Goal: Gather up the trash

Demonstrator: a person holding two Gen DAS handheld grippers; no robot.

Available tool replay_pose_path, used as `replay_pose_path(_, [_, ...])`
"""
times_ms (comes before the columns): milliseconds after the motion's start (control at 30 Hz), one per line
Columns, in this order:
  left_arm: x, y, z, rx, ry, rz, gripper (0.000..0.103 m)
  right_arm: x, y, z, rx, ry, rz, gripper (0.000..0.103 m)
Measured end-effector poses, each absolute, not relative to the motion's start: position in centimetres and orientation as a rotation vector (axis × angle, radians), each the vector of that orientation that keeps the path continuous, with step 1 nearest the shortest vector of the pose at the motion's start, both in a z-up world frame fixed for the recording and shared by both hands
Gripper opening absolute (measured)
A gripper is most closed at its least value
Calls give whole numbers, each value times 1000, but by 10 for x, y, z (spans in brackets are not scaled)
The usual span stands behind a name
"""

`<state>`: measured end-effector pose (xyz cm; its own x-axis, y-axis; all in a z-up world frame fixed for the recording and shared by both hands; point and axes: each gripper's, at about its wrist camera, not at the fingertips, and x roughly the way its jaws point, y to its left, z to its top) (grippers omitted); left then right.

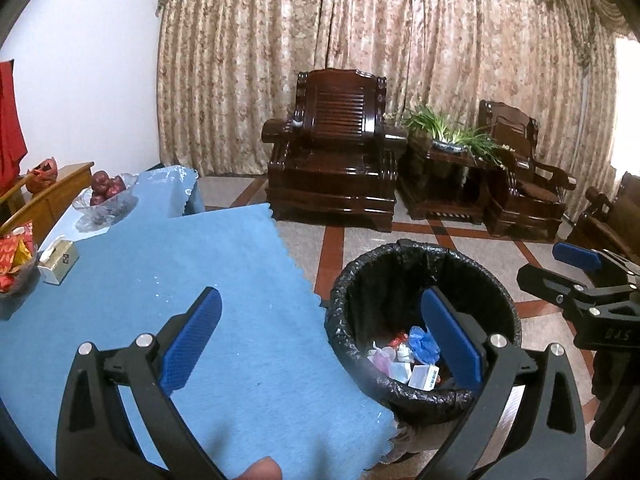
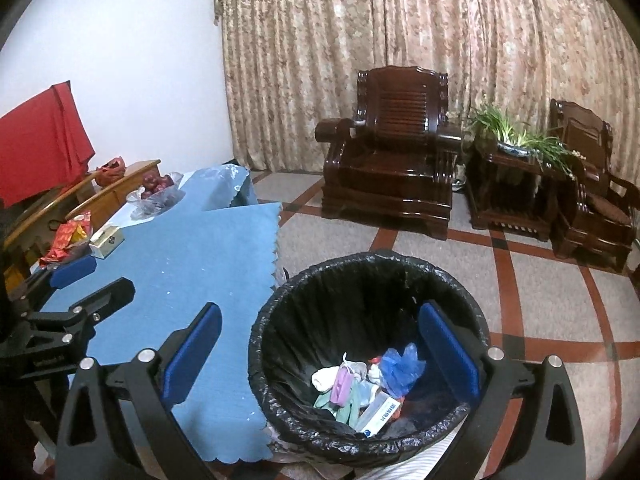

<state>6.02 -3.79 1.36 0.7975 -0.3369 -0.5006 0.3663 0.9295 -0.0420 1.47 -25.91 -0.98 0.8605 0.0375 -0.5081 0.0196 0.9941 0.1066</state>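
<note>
A round bin with a black liner (image 1: 348, 280) (image 2: 360, 268) stands on the floor beside the table's right edge. Inside lies trash (image 1: 408, 360) (image 2: 360, 384): a blue bag, a small white box, pale wrappers. My left gripper (image 1: 320, 344) is open and empty, one finger over the blue tablecloth (image 1: 224, 280), the other over the bin. My right gripper (image 2: 320, 352) is open and empty above the bin's near rim. The right gripper also shows at the right edge of the left wrist view (image 1: 576, 276); the left gripper shows at the left of the right wrist view (image 2: 92, 280).
On the blue tablecloth (image 2: 200, 256) sit a tissue box (image 1: 58, 266) (image 2: 106, 242), a bowl of red snack packets (image 1: 12, 264) (image 2: 68, 240) and a glass bowl of red apples (image 1: 106, 194) (image 2: 156, 196). Dark wooden armchairs (image 1: 336, 160) (image 2: 392, 168) and a plant stand (image 1: 444, 168) line the curtain.
</note>
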Motion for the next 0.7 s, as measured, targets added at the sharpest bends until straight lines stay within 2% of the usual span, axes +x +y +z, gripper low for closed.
replay_pose_path(700, [48,-23,21,45,482,-347,97,10,-244,-3,77,514,36,97])
